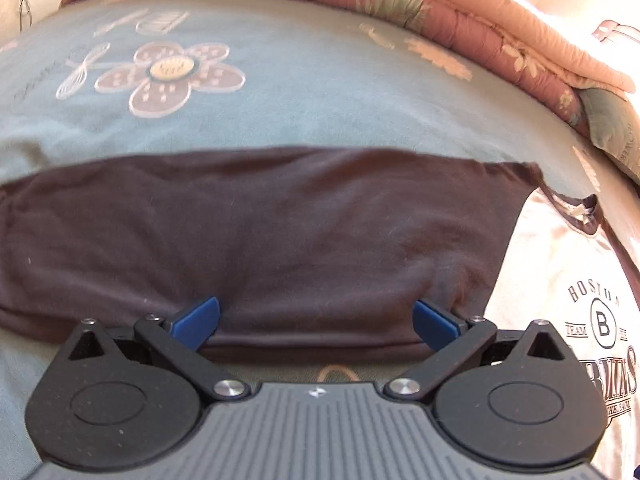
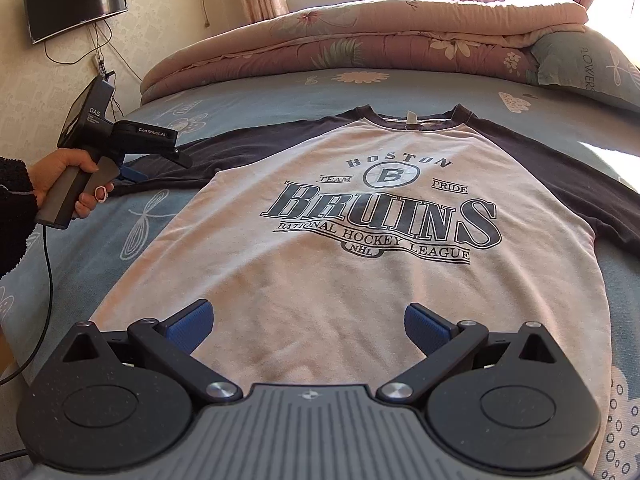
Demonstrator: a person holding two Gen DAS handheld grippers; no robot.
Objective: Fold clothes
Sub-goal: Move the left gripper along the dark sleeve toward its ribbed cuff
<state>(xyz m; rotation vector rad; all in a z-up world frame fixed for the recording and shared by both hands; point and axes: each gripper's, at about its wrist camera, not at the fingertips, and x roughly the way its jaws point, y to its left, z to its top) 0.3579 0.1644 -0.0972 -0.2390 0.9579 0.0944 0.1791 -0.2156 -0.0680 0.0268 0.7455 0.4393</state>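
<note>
Nothing folded yet: shirt flat on bed, left gripper spread wide at dark sleeve, right gripper wide, empty.

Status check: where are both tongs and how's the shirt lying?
Left tongs open, at the dark sleeve edge. Right tongs open, over the shirt hem. Shirt flat, face up, unfolded on the bed. Nothing in the way.
</note>
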